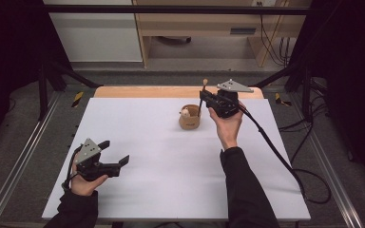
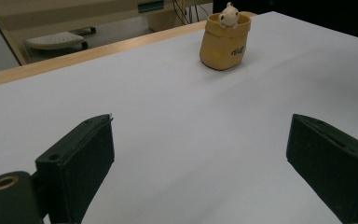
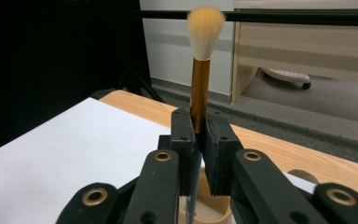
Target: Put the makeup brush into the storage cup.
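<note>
- Over at the left, you are holding your left gripper (image 1: 115, 153) low above the near left part of the white table (image 1: 161, 180), your left hand (image 1: 83, 180) wrapped round its body.
- Its jaws are standing wide apart with nothing between them; in the left gripper view (image 2: 200, 154) you are looking past both black pads at bare white surface.
- That gripper is pointing across the table toward the small tan pot (image 1: 189, 118), which is sitting well apart from it, up in the far middle of the white surface.
- You are seeing the pot (image 2: 225, 41) upright in the left gripper view, with a little pale figure (image 2: 228, 15) perched at its rim and a dark mark on its side.
- Moving right, your right gripper (image 1: 201, 97) is sitting just beside and above the pot, held in your right hand (image 1: 228, 124), with its cable (image 1: 275, 152) trailing off toward the table's right edge.
- Its jaws are clamping the brush (image 3: 200, 79) by its golden-orange ferrule, pads pressed against both sides.
- You are keeping the brush upright, its pale bristle tuft (image 3: 205, 29) at the top and its lower end hanging down over the pot's mouth (image 3: 200, 212).
- Whether the brush's lower tip is touching the pot, you cannot tell from these views.
</note>
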Demonstrator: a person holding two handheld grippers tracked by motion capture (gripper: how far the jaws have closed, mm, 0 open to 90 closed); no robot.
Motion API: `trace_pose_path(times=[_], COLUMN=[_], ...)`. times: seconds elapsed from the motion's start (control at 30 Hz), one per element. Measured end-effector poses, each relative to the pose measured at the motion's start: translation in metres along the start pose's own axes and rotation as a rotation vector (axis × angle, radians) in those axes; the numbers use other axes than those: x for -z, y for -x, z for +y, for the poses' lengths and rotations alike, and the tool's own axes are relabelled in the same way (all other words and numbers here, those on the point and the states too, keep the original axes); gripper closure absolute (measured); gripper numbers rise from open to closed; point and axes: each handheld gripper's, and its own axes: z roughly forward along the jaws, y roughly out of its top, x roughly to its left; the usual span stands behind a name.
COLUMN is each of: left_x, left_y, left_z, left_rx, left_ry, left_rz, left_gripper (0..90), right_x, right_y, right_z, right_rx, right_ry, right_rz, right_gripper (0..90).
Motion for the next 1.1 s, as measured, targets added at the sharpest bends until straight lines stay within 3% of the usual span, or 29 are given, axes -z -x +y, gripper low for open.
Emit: trace_pose_path(times=[0.73, 1.1], left_x=[0.001, 0.001], left_y=[0.001, 0.001], left_z=[0.000, 0.001], left_rx=[-0.004, -0.009], left_ry=[0.000, 0.001], left_rz=[-0.001, -0.002], left_gripper=[7.3, 7.3], right_x=[-0.029, -0.042], right_y=[0.009, 0.010], right_z=[0.001, -0.006], right_rx=[-0.009, -0.018], right_ry=[-0.006, -0.009], right_rz=[-0.052, -0.055], right_gripper=[83.7, 83.7])
